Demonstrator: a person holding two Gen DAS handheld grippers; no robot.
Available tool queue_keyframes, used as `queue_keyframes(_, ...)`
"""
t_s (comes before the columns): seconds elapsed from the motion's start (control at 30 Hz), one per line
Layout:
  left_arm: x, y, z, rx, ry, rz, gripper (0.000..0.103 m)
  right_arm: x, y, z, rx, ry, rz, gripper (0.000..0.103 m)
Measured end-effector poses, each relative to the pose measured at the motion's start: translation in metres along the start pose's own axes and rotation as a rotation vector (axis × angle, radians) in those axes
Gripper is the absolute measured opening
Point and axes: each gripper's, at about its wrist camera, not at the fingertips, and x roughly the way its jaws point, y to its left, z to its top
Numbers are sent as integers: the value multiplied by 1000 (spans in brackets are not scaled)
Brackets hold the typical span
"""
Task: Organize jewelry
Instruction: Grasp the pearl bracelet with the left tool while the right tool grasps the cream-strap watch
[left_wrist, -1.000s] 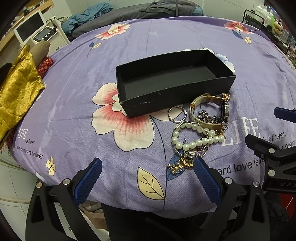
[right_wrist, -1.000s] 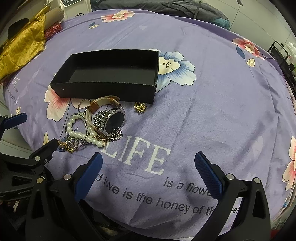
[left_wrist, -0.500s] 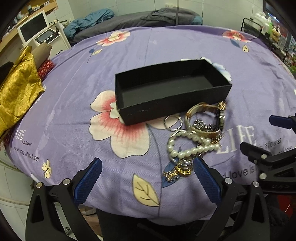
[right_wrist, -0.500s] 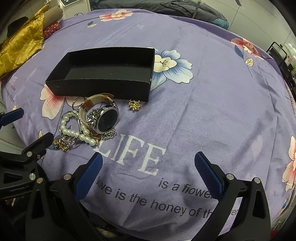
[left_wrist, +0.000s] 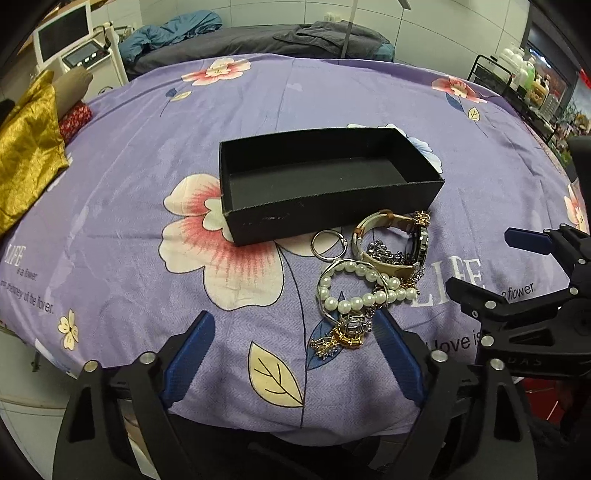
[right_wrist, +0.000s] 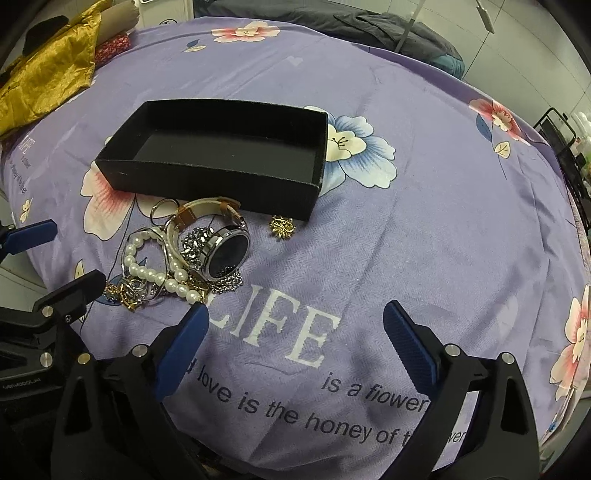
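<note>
An open black box (left_wrist: 332, 210) (right_wrist: 207, 184) lies on the purple flowered cloth. In front of it is a jewelry heap: a beige-strap watch (left_wrist: 391, 221) (right_wrist: 227, 254), a pearl bracelet (left_wrist: 354, 301) (right_wrist: 155, 273), a silver ring (left_wrist: 328, 242), a chain and a gold charm cluster (left_wrist: 343, 334). A gold brooch (right_wrist: 282, 227) sits apart. My left gripper (left_wrist: 291, 317) is closing, pressing on nothing, with the charm cluster just inside its right finger. My right gripper (right_wrist: 295, 312) is closing slightly over bare printed cloth, right of the heap.
Gold fabric (left_wrist: 26, 162) lies at the cloth's far left edge. Behind the cloth are grey bedding (left_wrist: 295, 40), a white device with a screen (left_wrist: 66, 37) and a wire rack of bottles (left_wrist: 517, 77). The cloth's near edge drops off just under both grippers.
The left view has tipped up, showing more of the room, and the left fingers stand a little nearer each other. The right view has barely shifted. The jewelry and box lie where they were.
</note>
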Motion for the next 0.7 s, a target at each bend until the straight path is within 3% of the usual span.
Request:
queue_keyframes(0.13, 3, 12, -5, -26, -4, -39, 75, -1, 0, -1, 4, -11, 0, 90)
queue_keyframes(0.3, 9, 28, -14, -31, -12, -85, 56, 0, -3, -4, -8, -19, 31, 80)
queue_keyframes(0.53, 12, 34, -11, -60, -13, -233, 55, 3, 5, 0, -42, -42, 118, 73)
queue_keyframes(0.7, 16, 23, -5, -35, -1, -263, 55, 12, 4, 19, 49, -38, 201, 66)
